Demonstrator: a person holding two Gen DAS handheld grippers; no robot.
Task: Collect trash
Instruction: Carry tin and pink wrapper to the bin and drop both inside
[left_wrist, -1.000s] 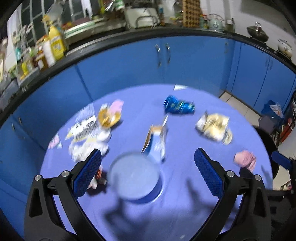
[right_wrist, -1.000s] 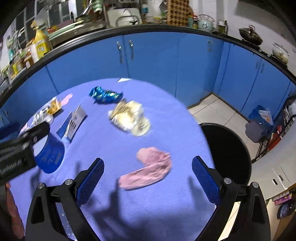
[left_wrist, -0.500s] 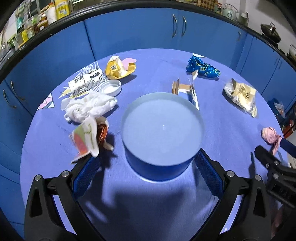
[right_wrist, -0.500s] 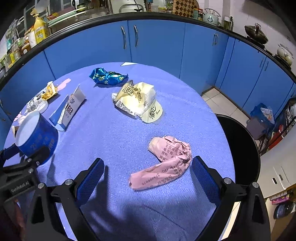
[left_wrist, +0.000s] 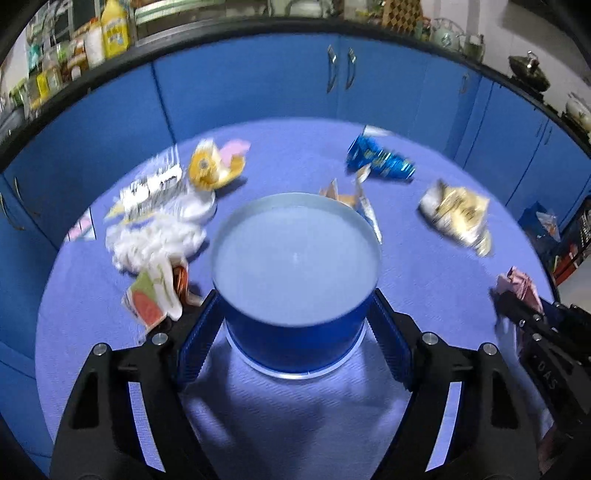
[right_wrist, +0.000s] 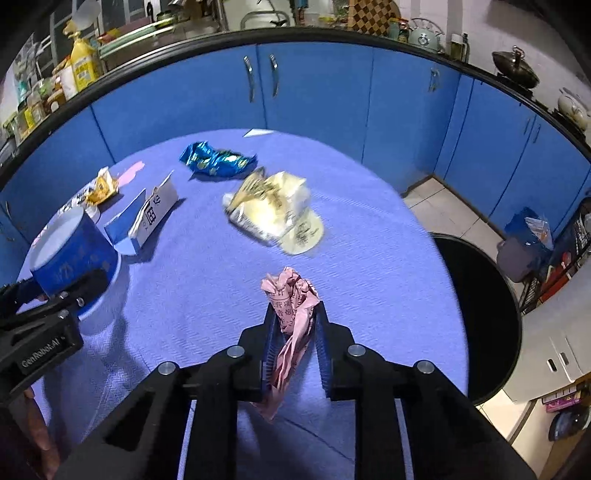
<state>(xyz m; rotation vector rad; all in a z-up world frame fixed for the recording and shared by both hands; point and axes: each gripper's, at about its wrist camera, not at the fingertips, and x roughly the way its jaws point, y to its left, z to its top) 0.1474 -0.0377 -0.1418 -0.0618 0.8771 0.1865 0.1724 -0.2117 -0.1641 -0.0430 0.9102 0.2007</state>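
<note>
Left gripper (left_wrist: 295, 314): I see its blue pads against both sides of the blue tub (left_wrist: 295, 280); the jaws have just been closing, and they look to be gripping it, though blur keeps me from being sure of firm contact.
Blue tub: upside down on the round blue table (left_wrist: 424, 273), pale base facing up.
Right gripper (right_wrist: 293, 332): clenched on the pink crumpled paper (right_wrist: 291, 295), which sticks out above and below the pads.
Other trash: white tissue (left_wrist: 151, 243) and a torn wrapper (left_wrist: 153, 299) just left of the tub; blue foil wrapper (right_wrist: 216, 160), yellow packet (right_wrist: 273, 212) and opened carton (right_wrist: 147, 218) farther back.
Black bin (right_wrist: 480, 314): beside the table's right edge.
</note>
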